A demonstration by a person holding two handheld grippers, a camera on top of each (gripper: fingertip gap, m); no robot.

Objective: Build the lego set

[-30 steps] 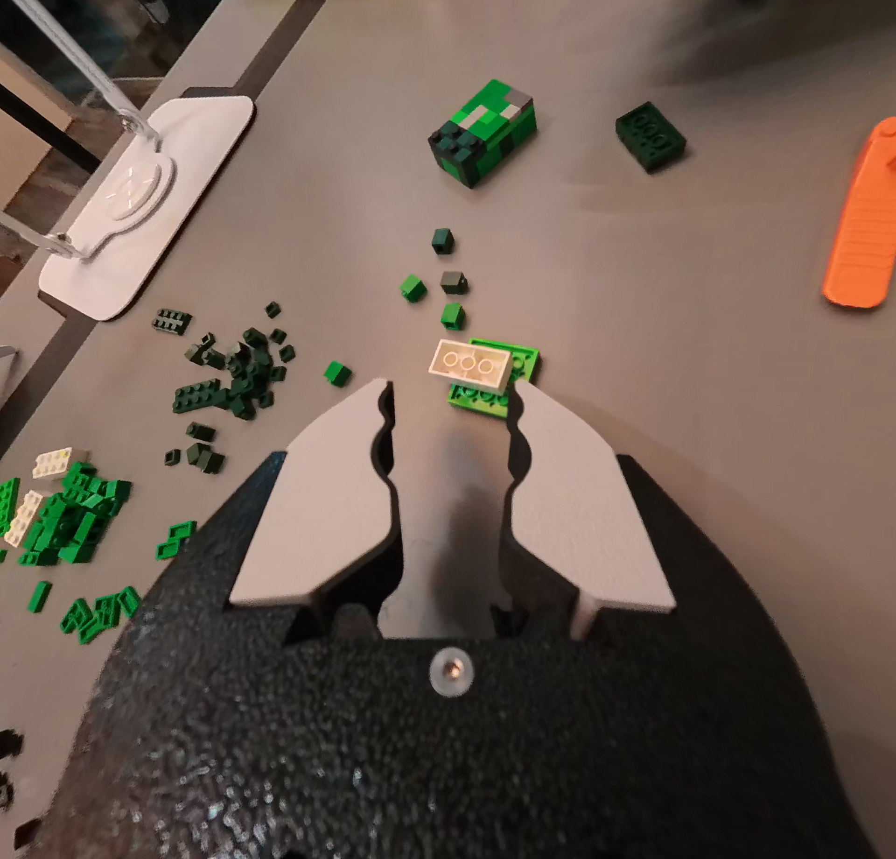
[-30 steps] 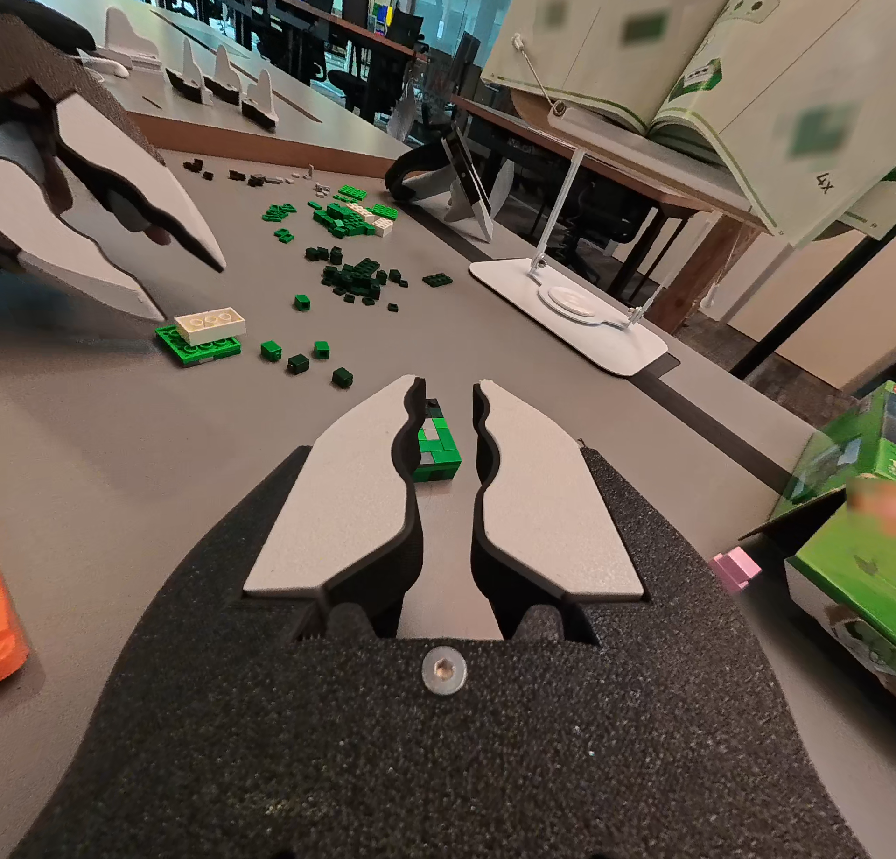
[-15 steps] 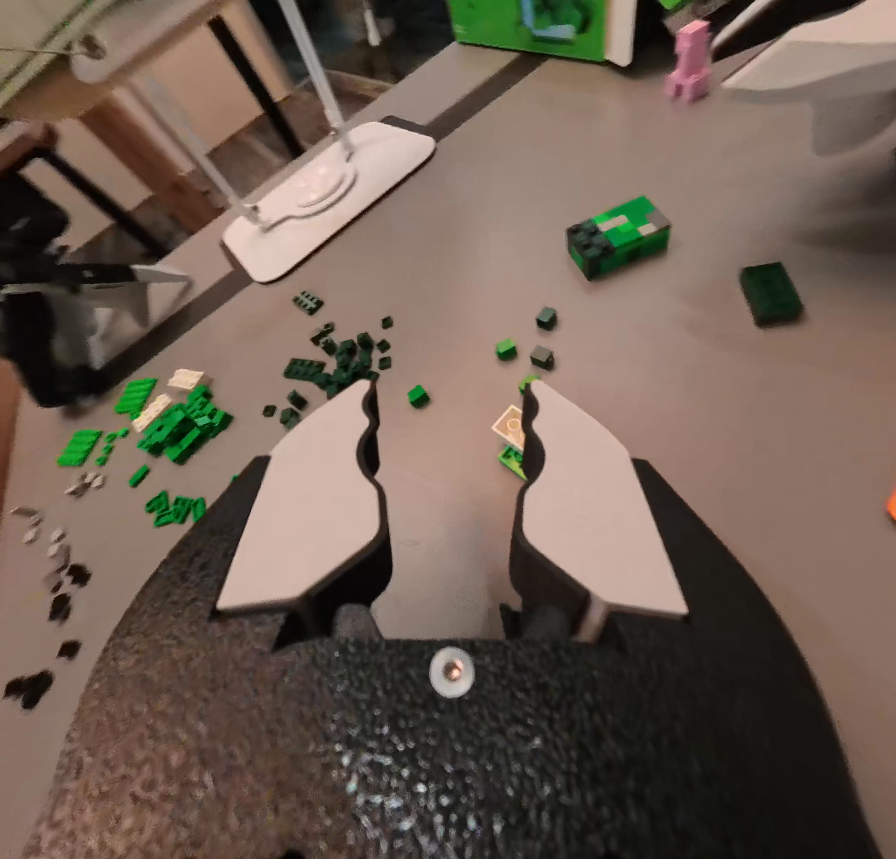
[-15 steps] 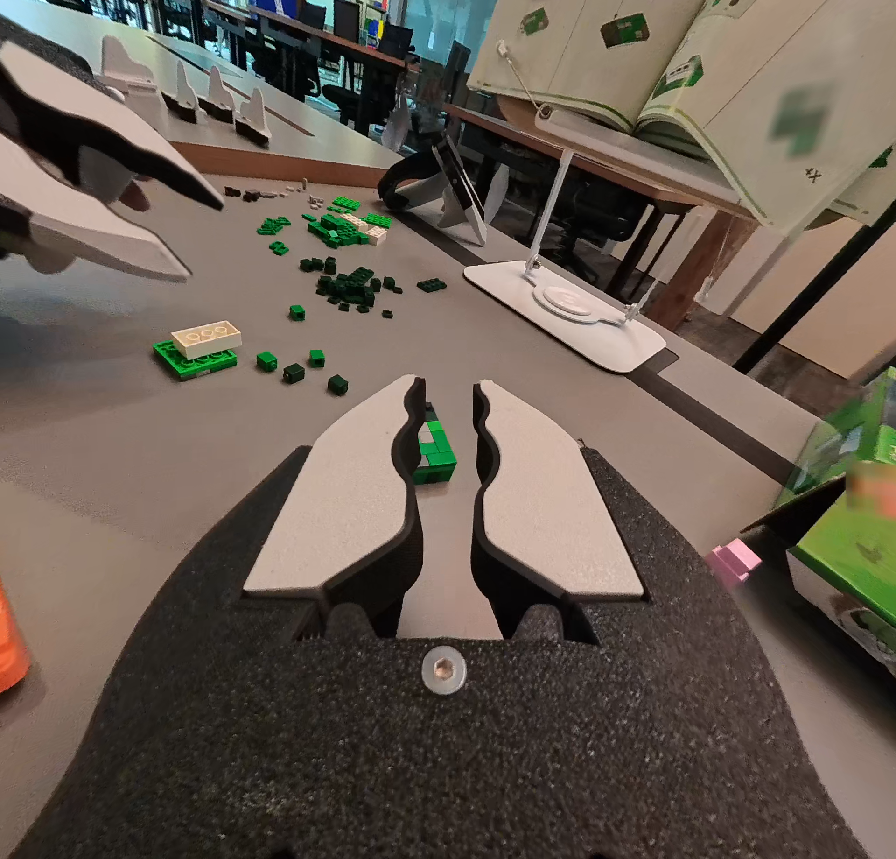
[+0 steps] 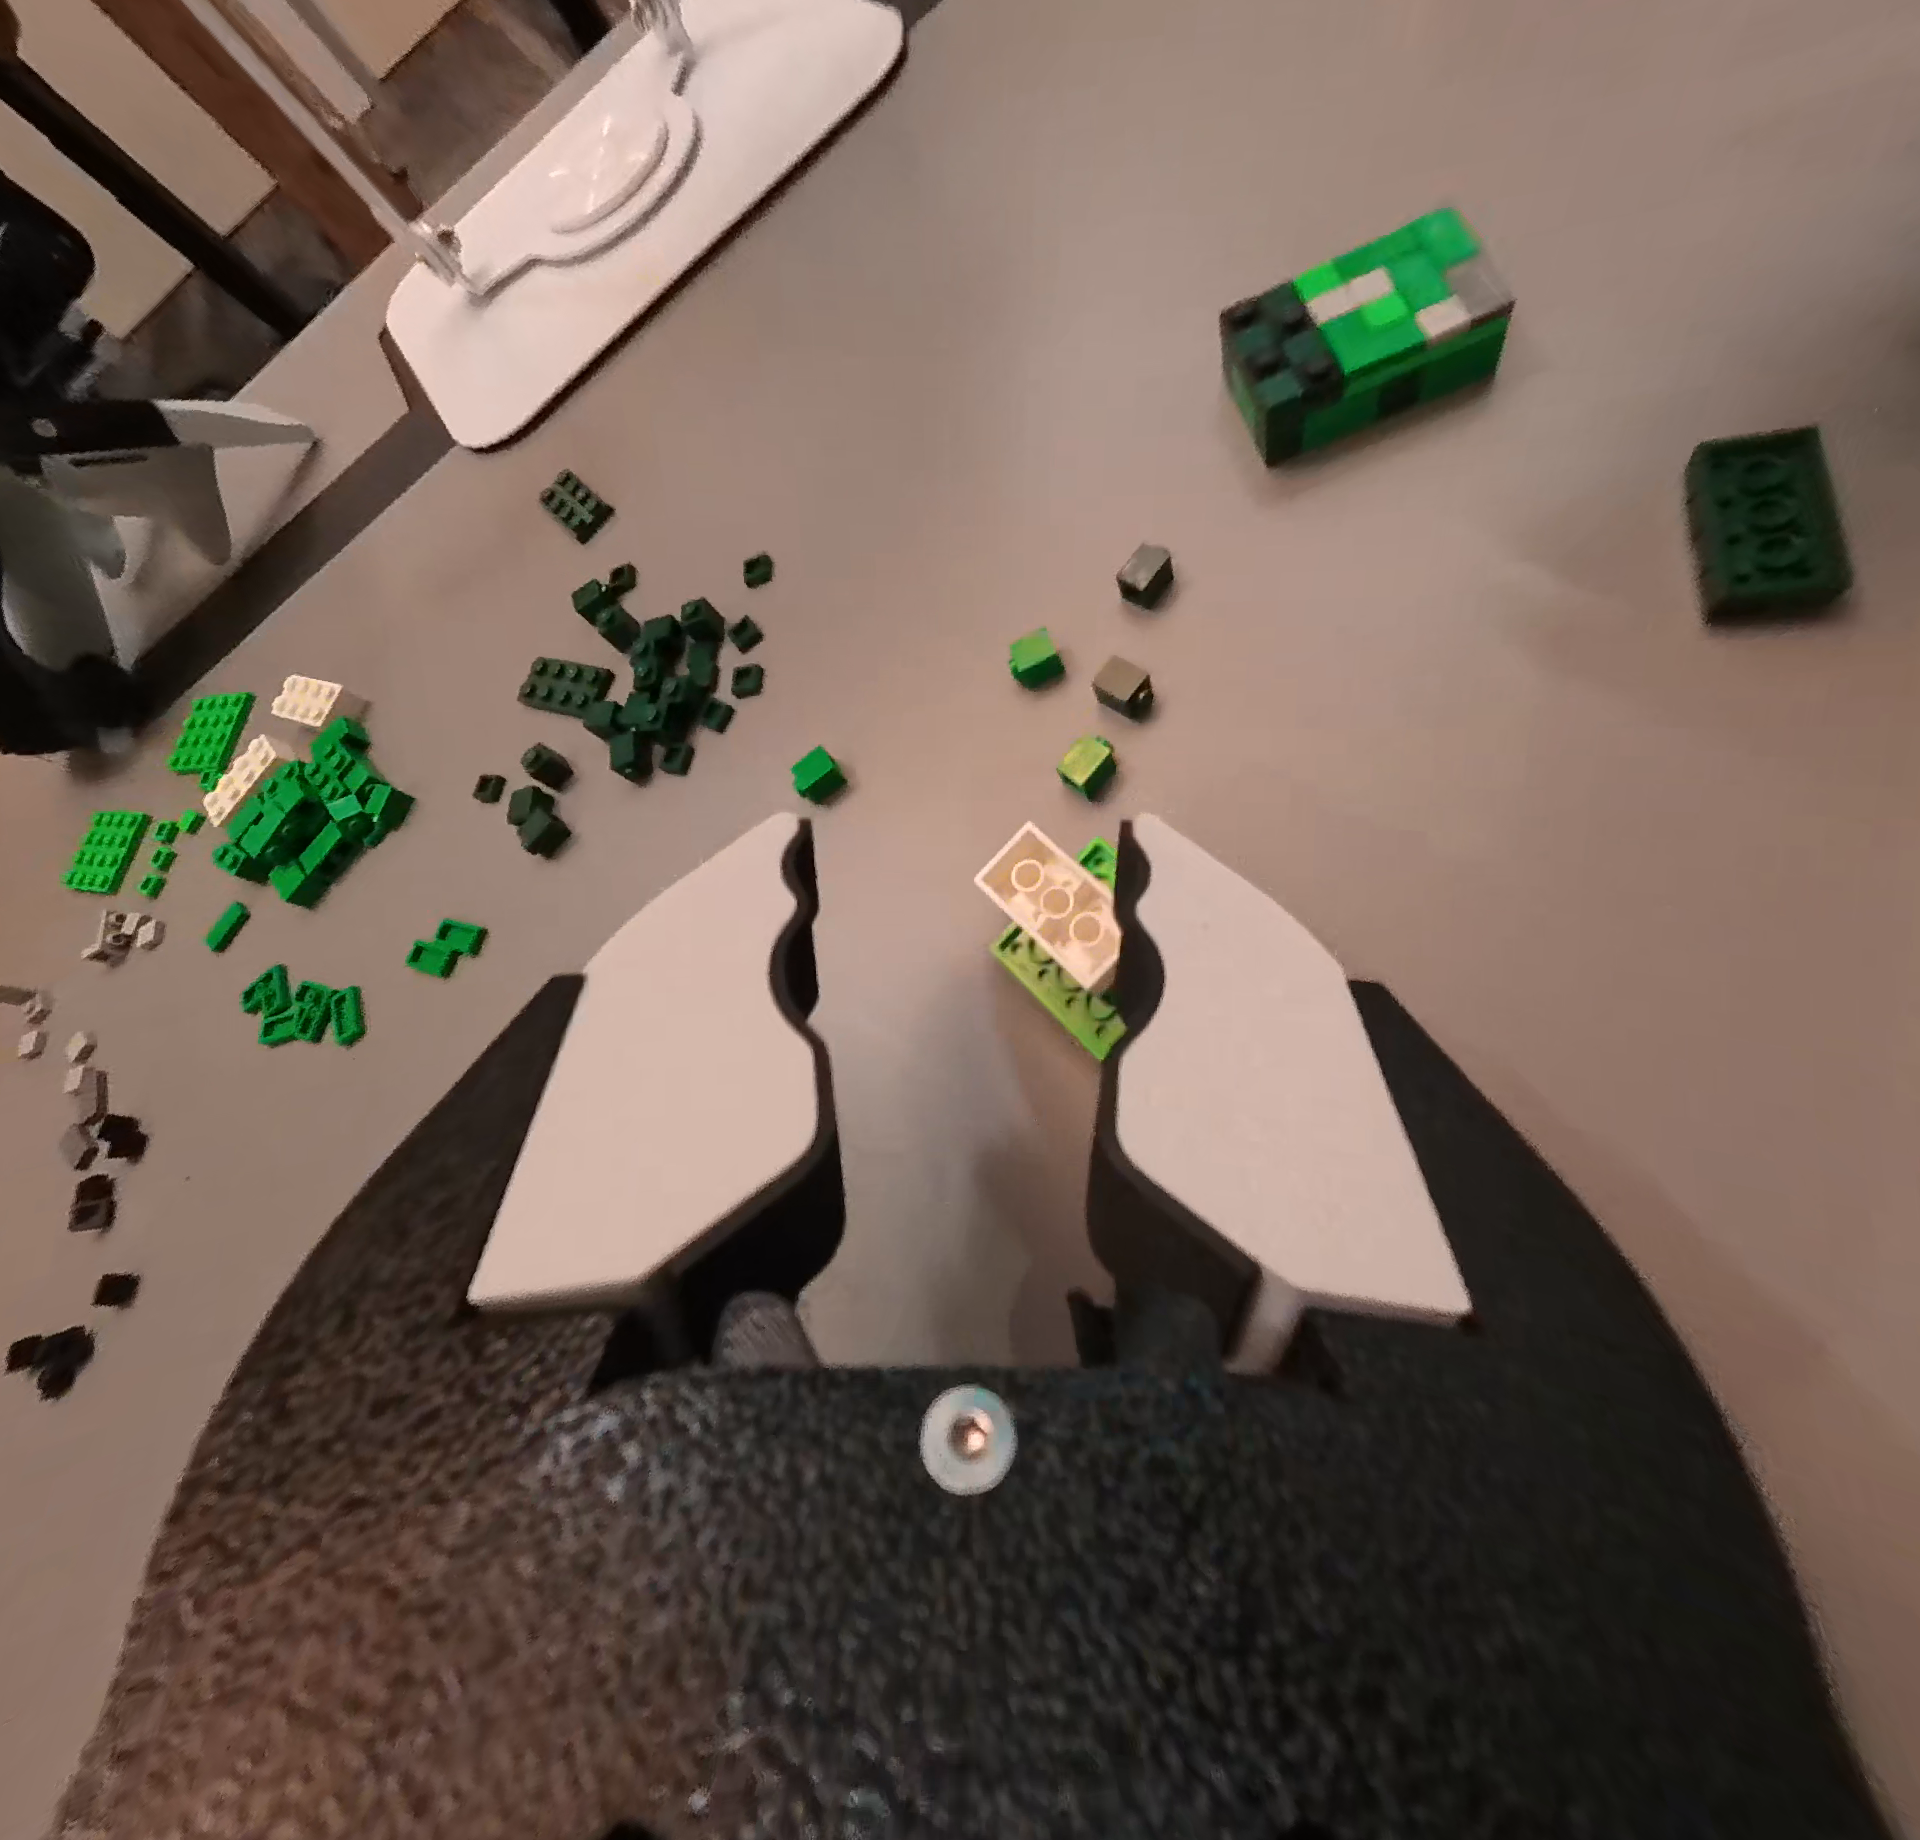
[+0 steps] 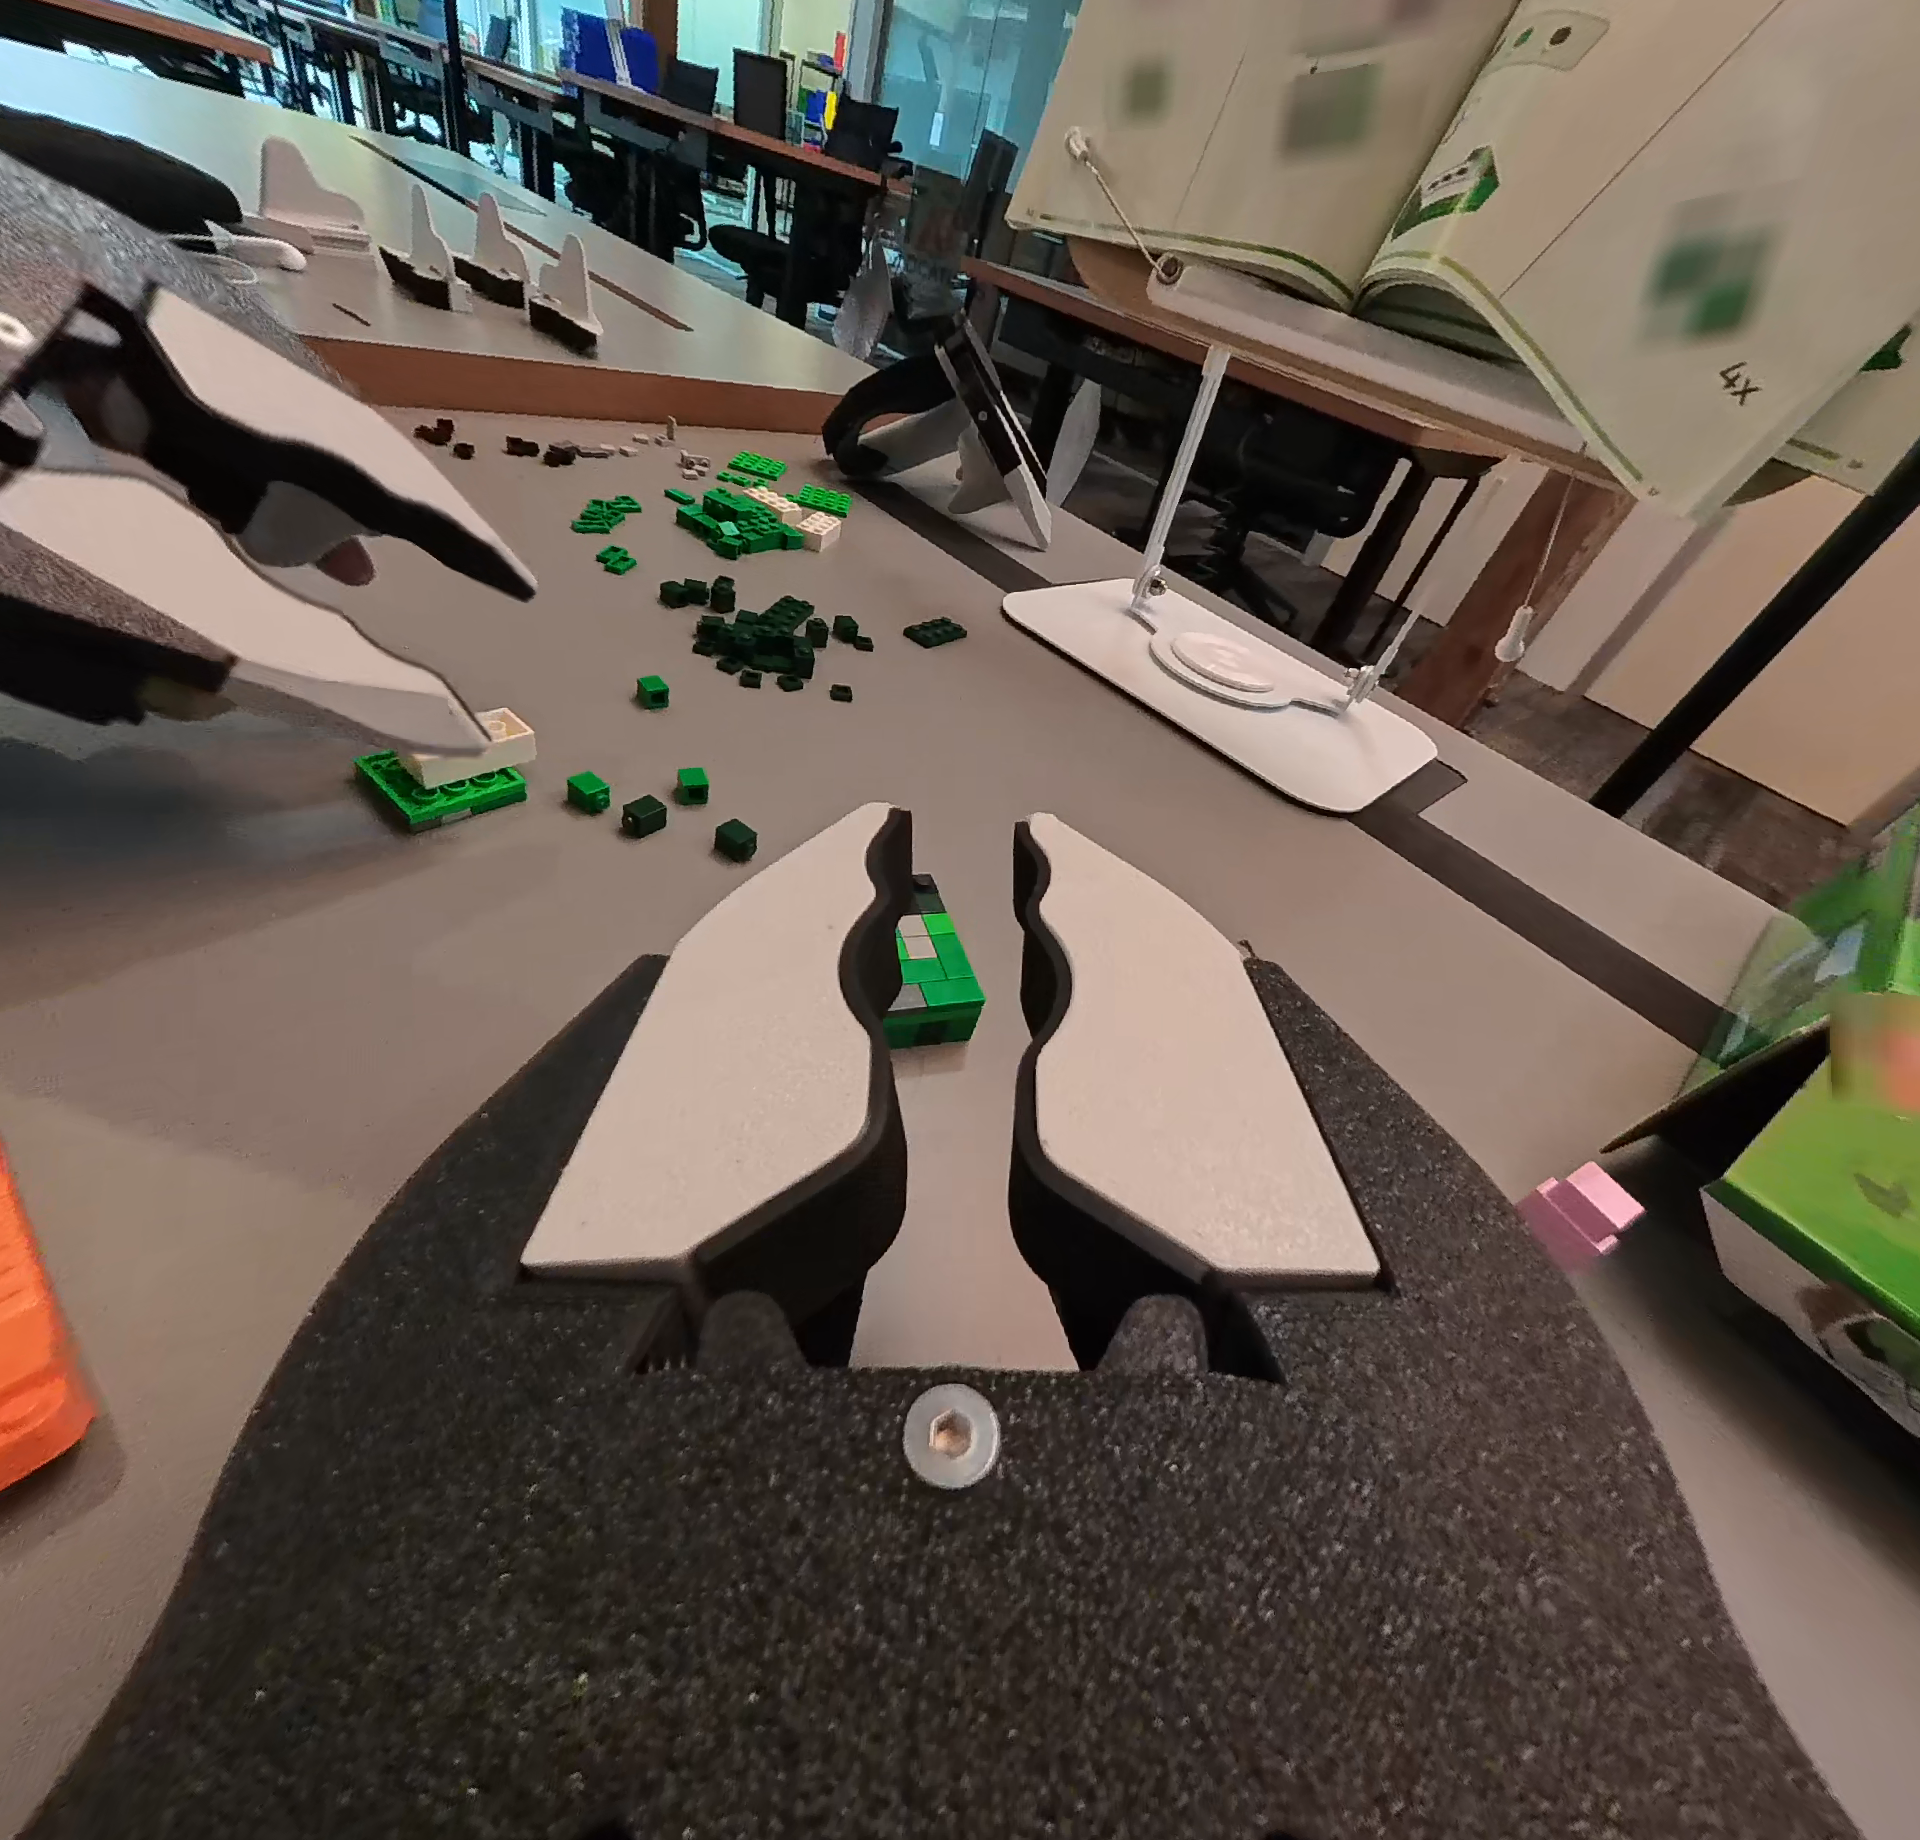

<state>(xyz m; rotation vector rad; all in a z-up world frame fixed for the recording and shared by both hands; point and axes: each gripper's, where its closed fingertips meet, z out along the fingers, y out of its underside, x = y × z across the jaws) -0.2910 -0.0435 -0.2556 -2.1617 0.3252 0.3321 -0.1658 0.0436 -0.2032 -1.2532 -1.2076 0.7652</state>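
Hovering left gripper point(image 5: 966, 834), jaws spread beside white brick point(image 5: 1051, 902), right gripper point(image 6: 961, 824) low, jaws parted, empty.

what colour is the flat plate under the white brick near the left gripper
Bright green flat plate, seen best in the right wrist view.

Your left gripper point(image 5: 966, 834) swung up and away, then came back down to the white brick point(image 5: 1051, 902) on the green plate point(image 5: 1060, 1001). Its fingers point(image 5: 1226, 969) are spread wider than before, and one tip now sits right beside the brick. Your right gripper point(image 6: 961, 829) spread a little too.
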